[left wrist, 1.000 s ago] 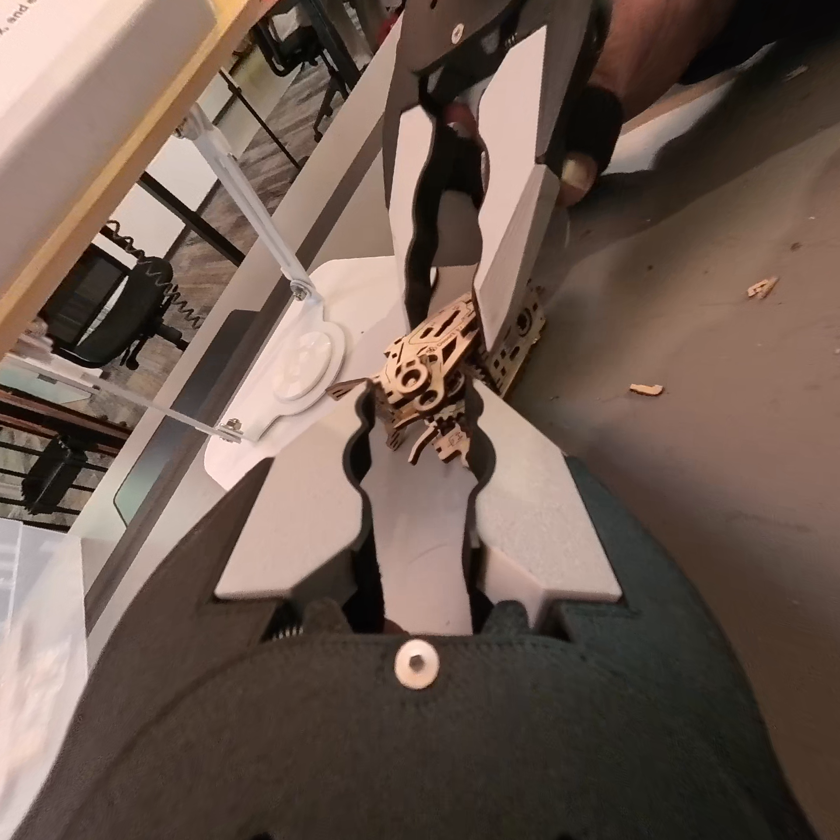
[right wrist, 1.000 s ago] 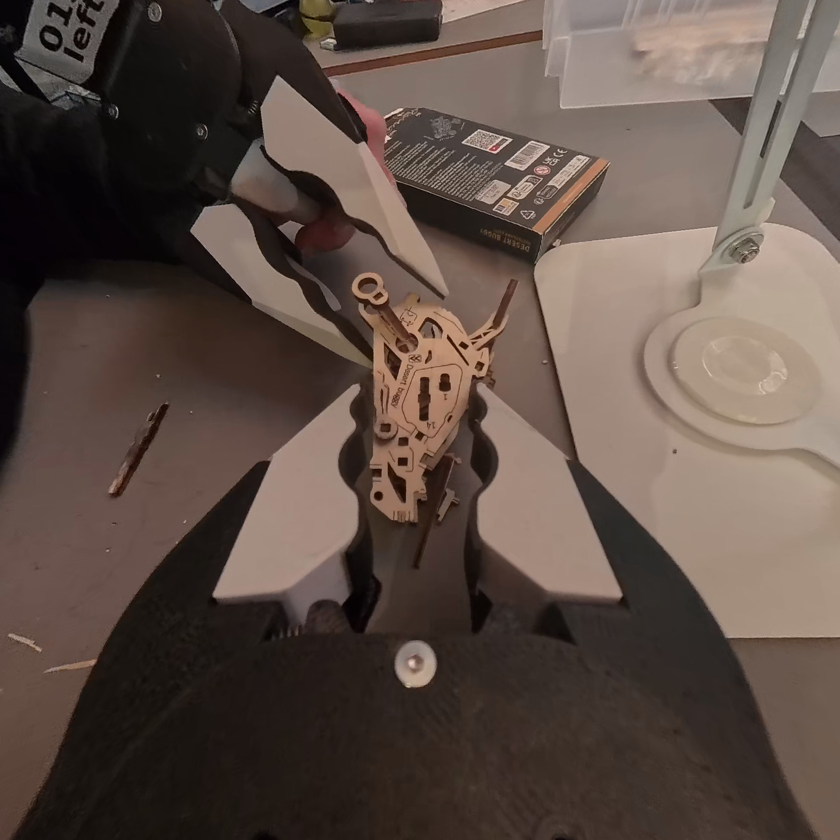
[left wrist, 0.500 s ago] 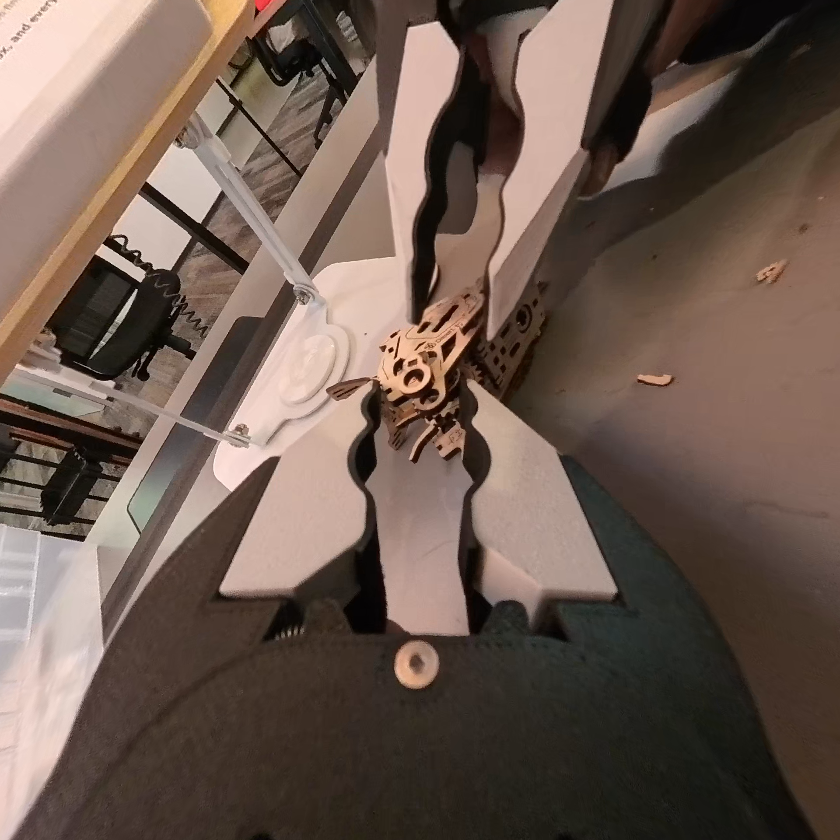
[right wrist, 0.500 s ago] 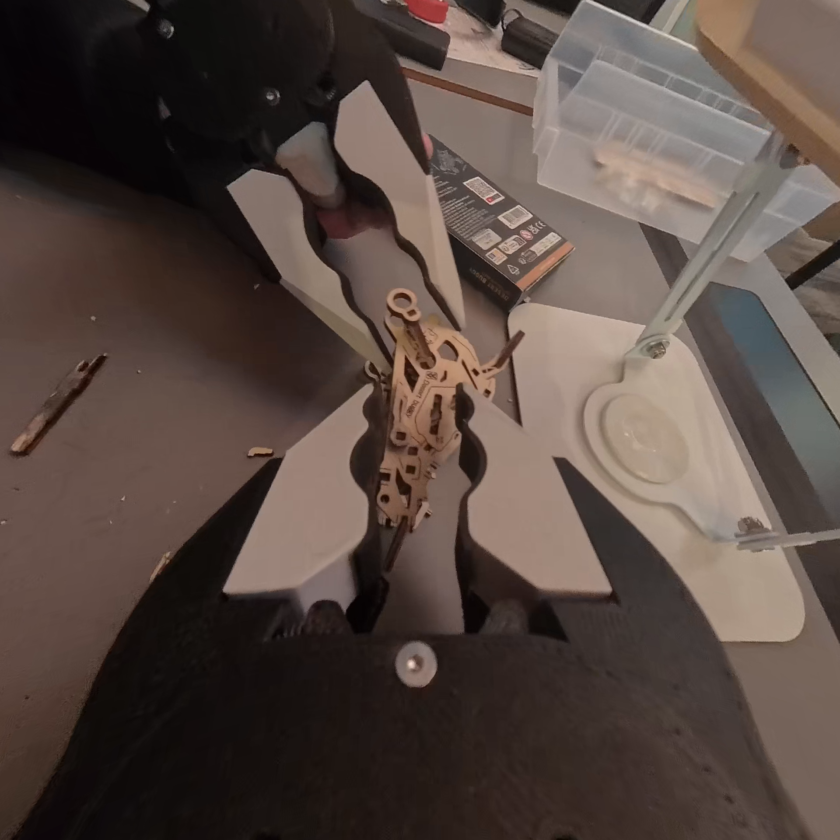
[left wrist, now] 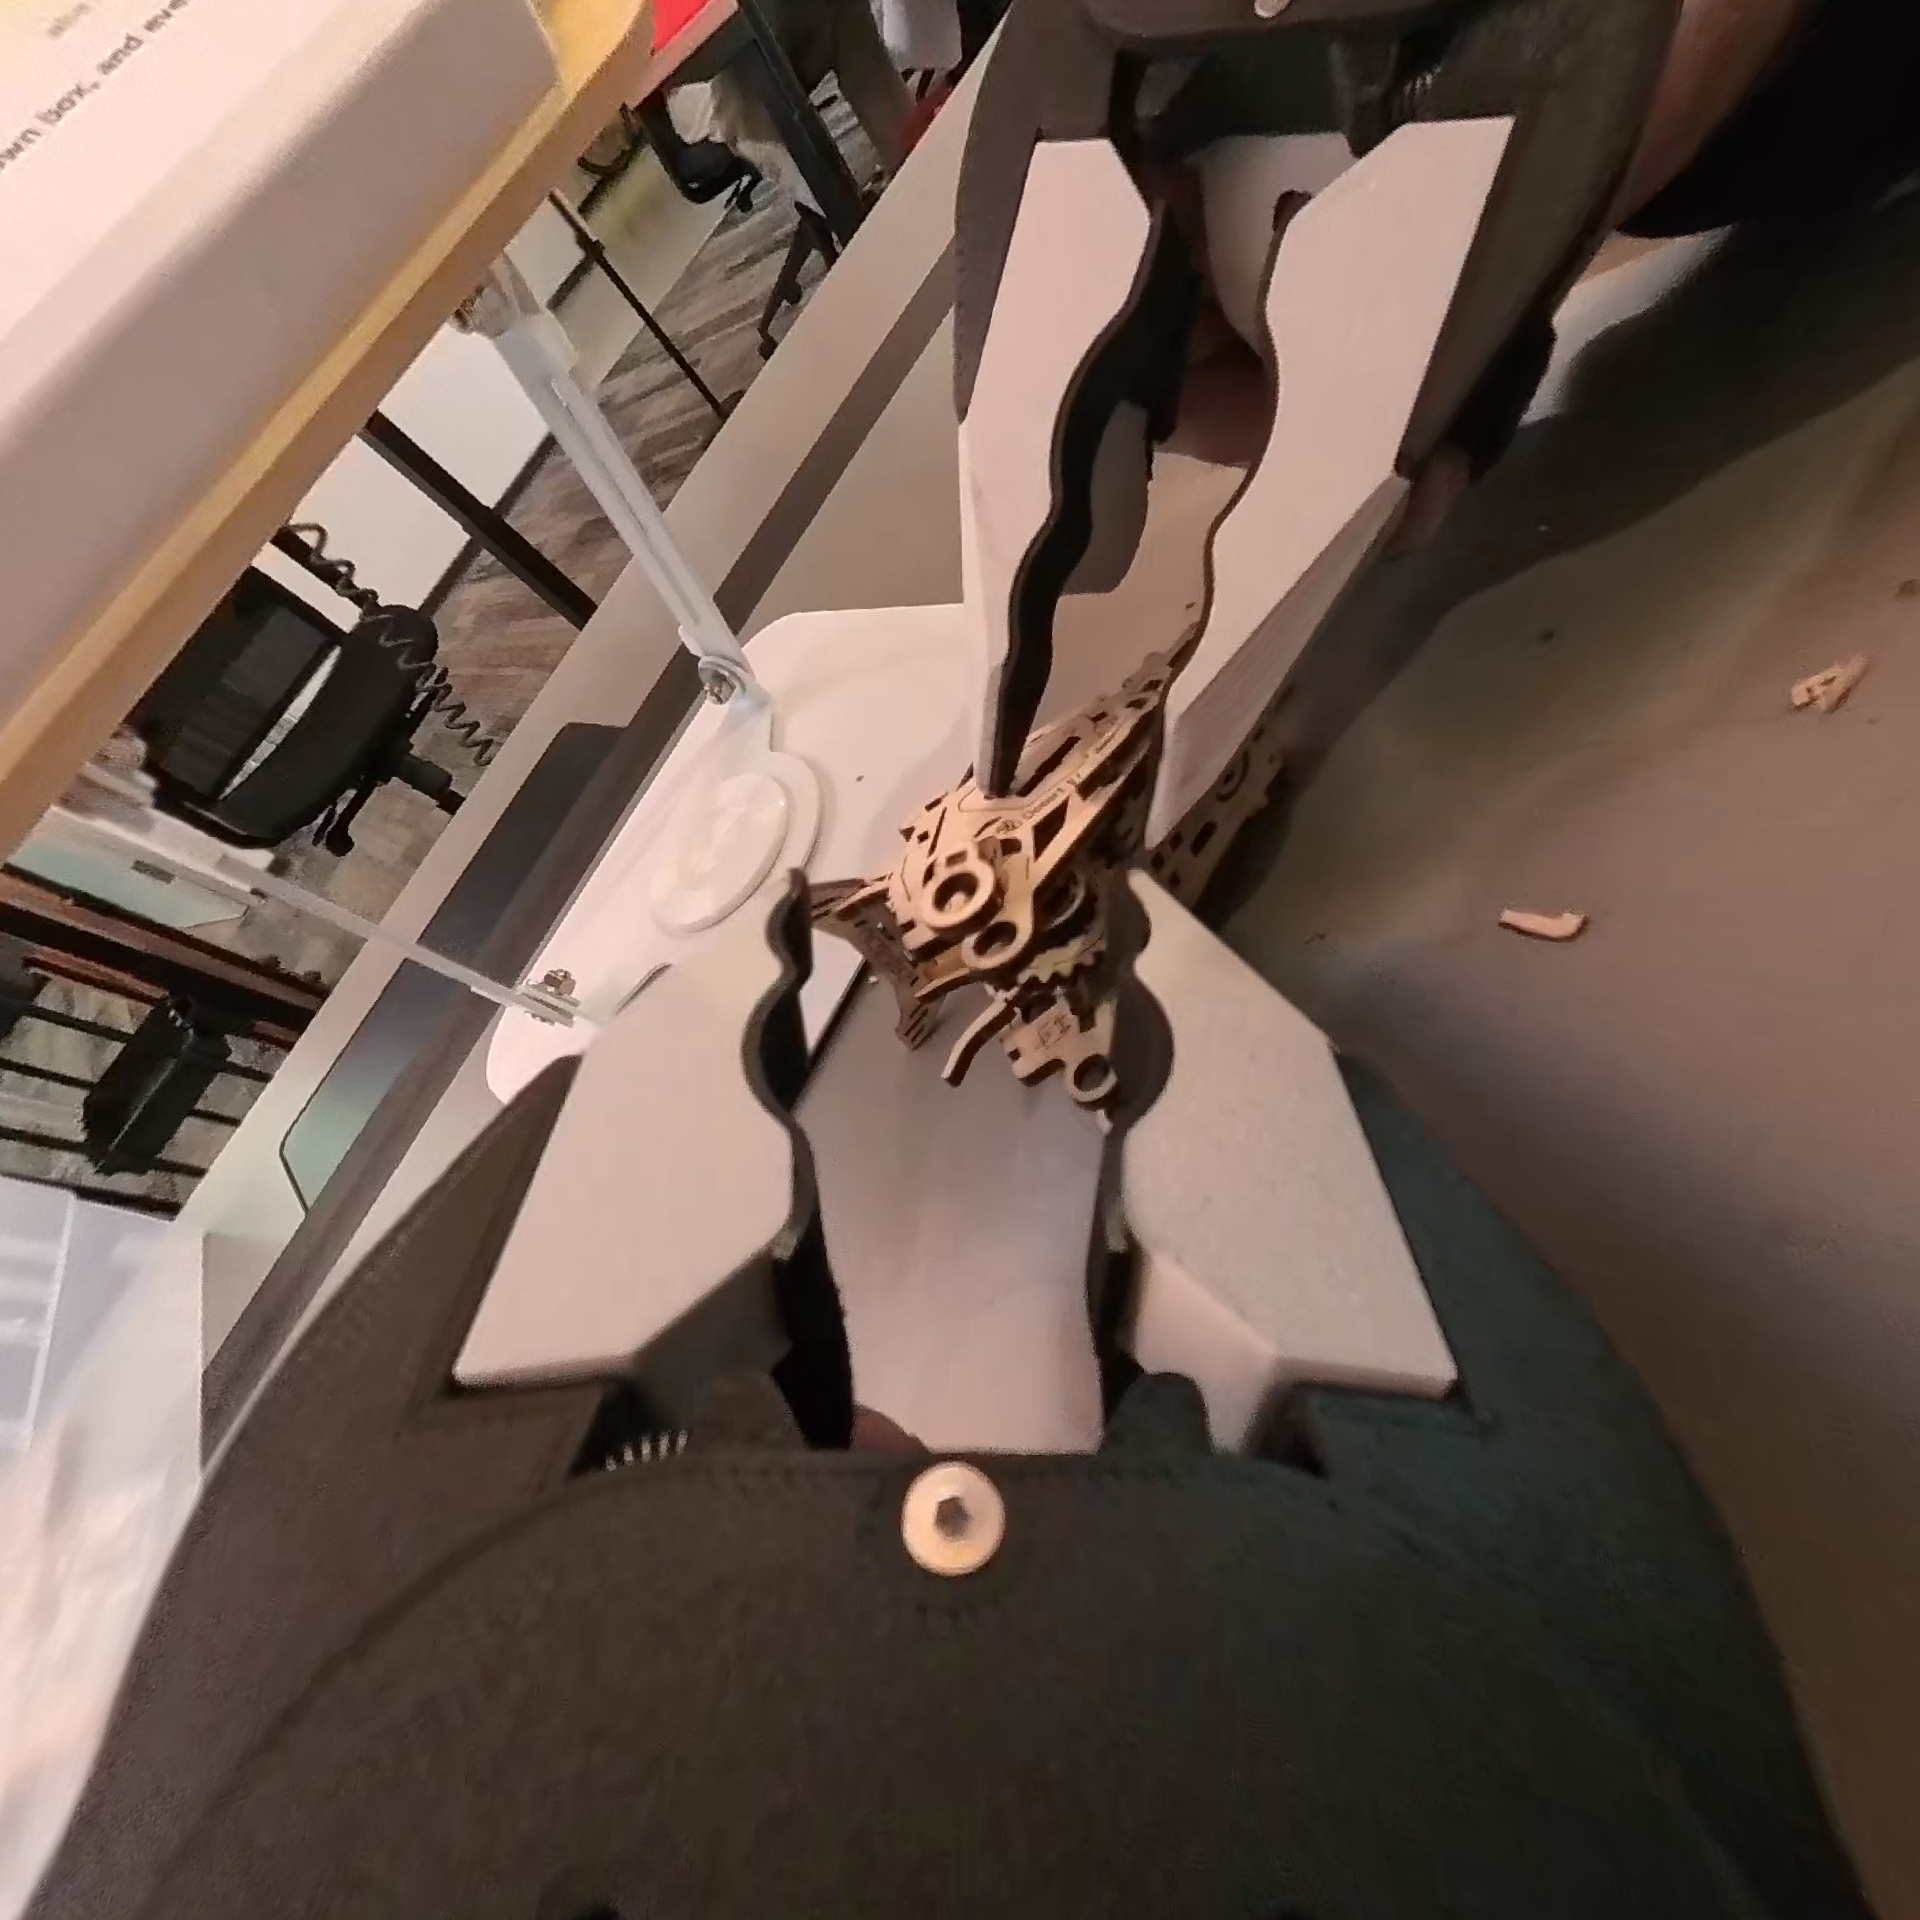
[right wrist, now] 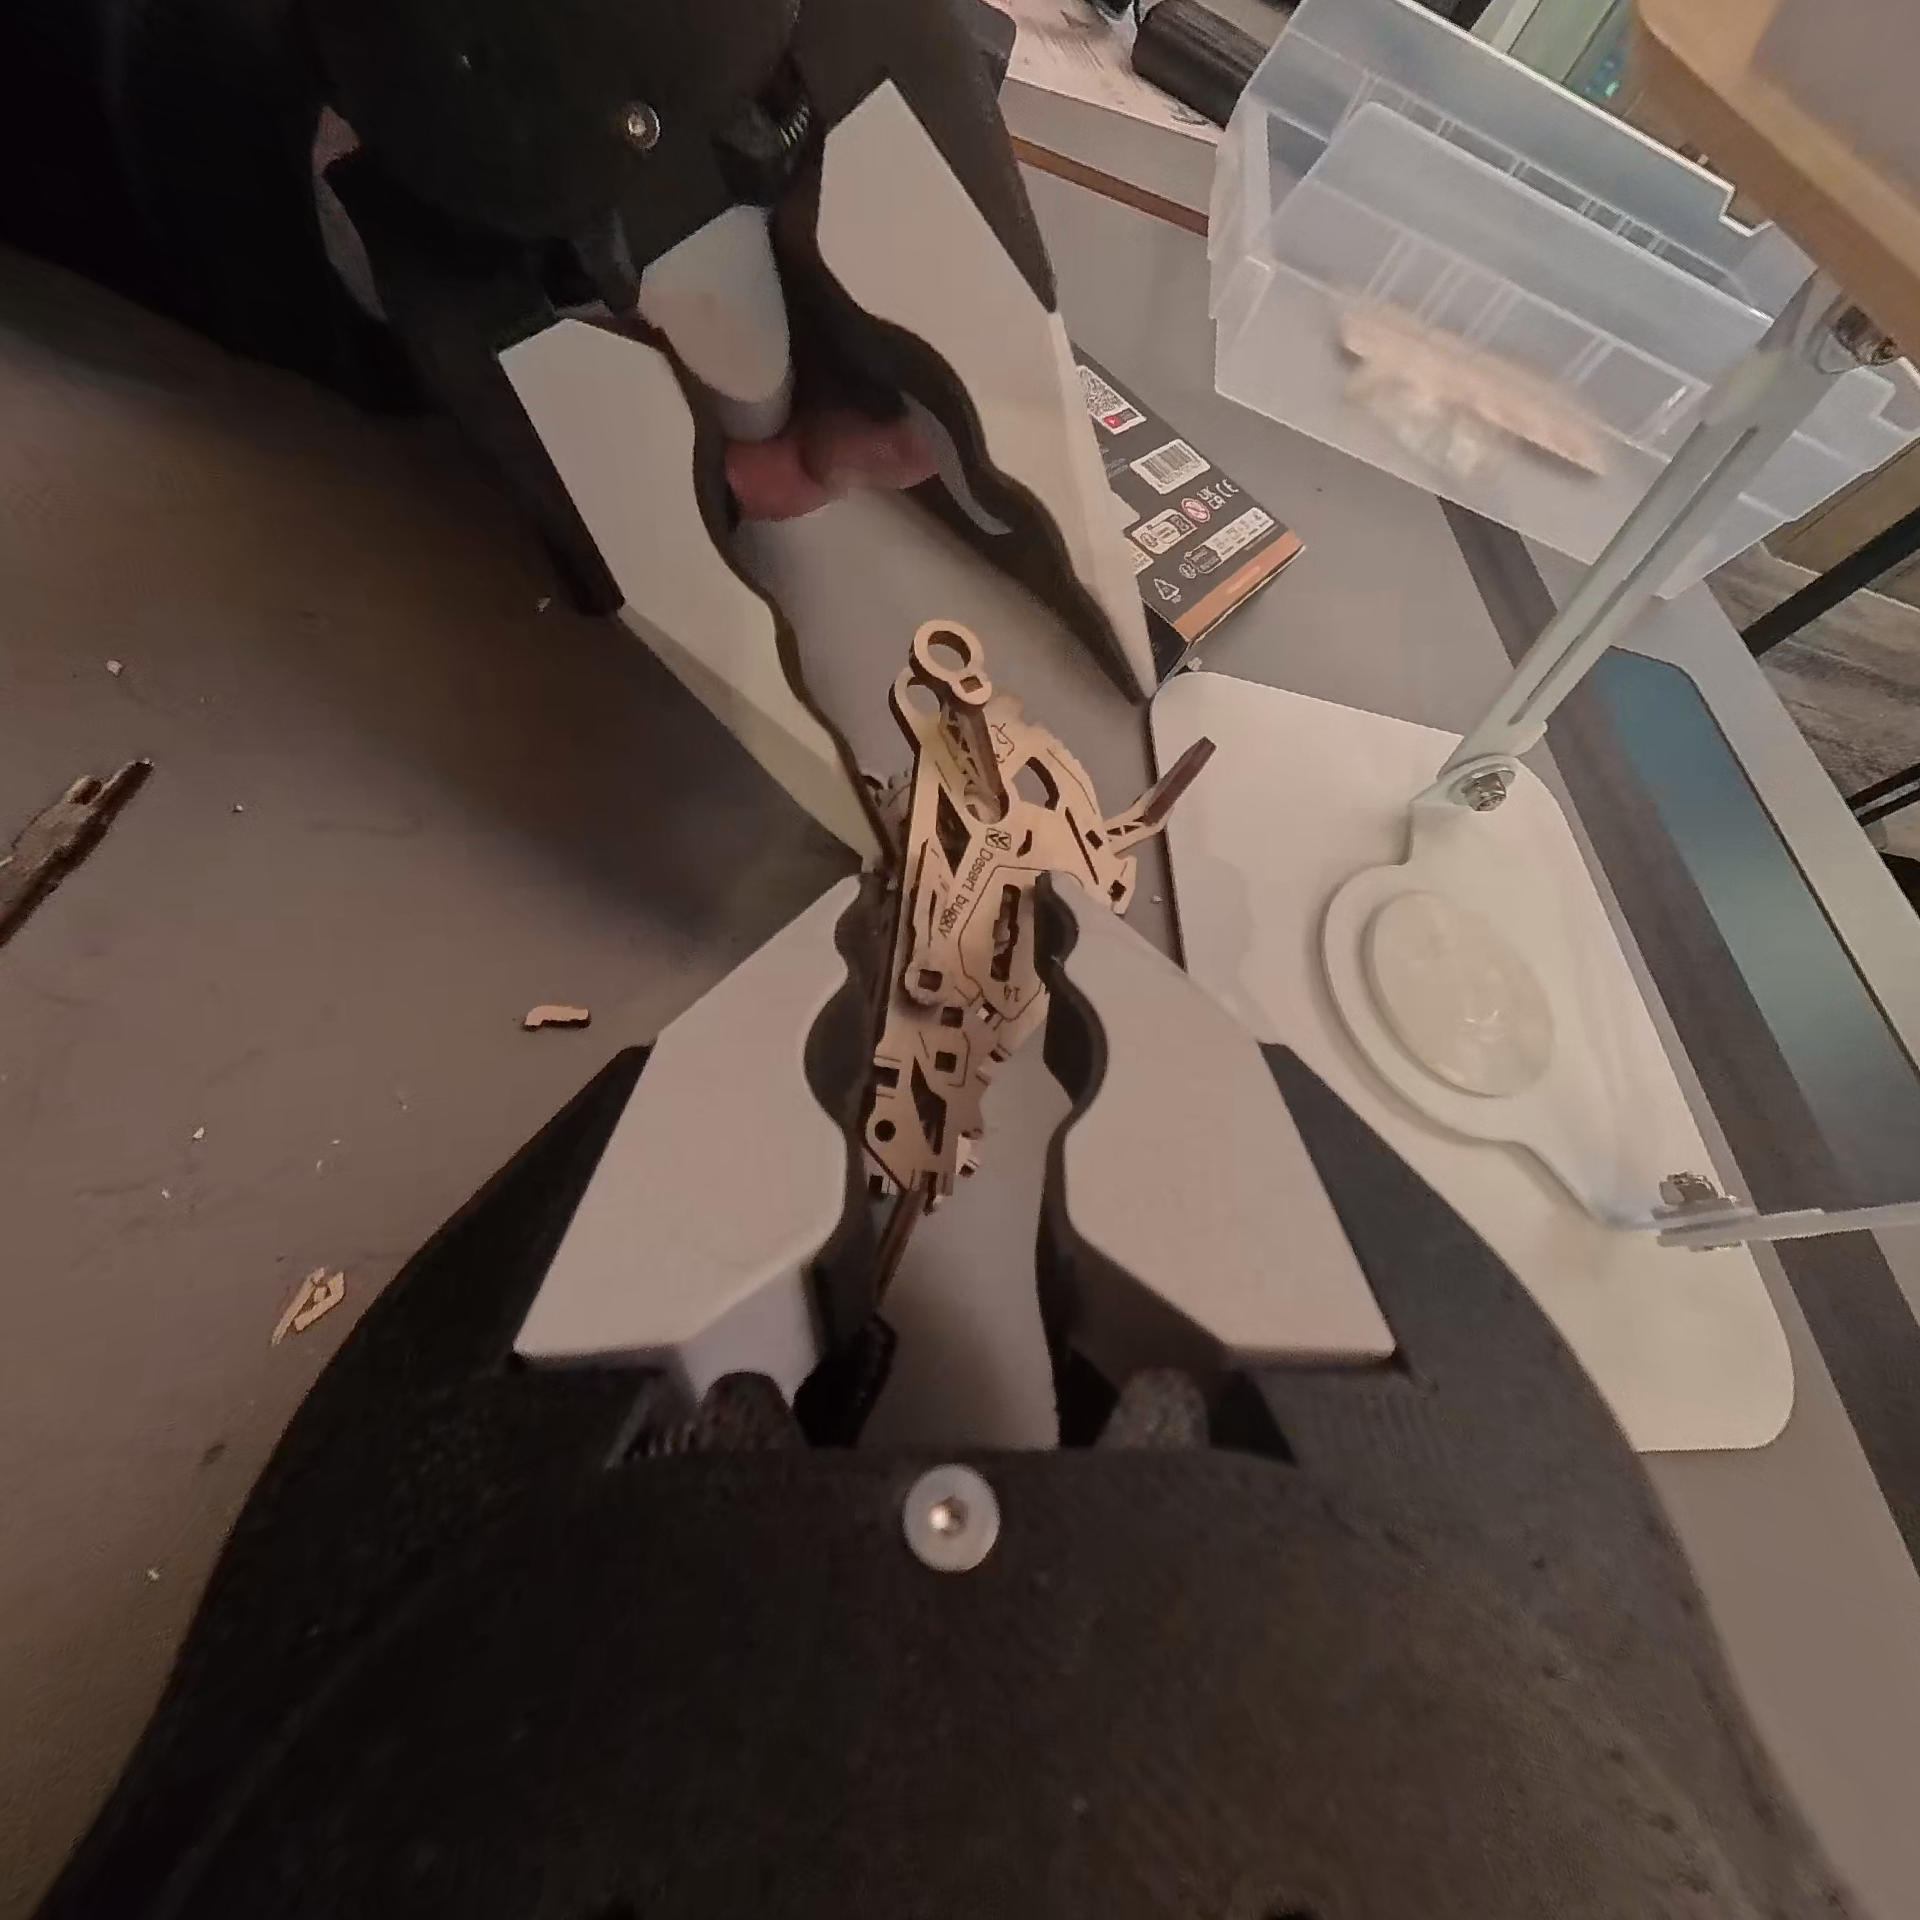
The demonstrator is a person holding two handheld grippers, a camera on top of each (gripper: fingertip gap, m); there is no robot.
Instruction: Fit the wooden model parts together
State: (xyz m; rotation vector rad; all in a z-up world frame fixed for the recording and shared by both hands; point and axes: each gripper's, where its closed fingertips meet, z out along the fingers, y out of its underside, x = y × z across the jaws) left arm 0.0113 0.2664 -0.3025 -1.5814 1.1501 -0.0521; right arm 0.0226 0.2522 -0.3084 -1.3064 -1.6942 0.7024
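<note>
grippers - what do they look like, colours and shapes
Both match: the left gripper and right gripper have a rough matt black rounded body with one silver screw at its centre, and two pale grey wedge-shaped fingers with wavy black inner pads. Black sleeve behind.

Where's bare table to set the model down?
Free: grey tabletop left of the wooden model, between the dark wood strip and pale scraps. Crowded: right side, with white stand base, black printed box, clear plastic bin.
</note>
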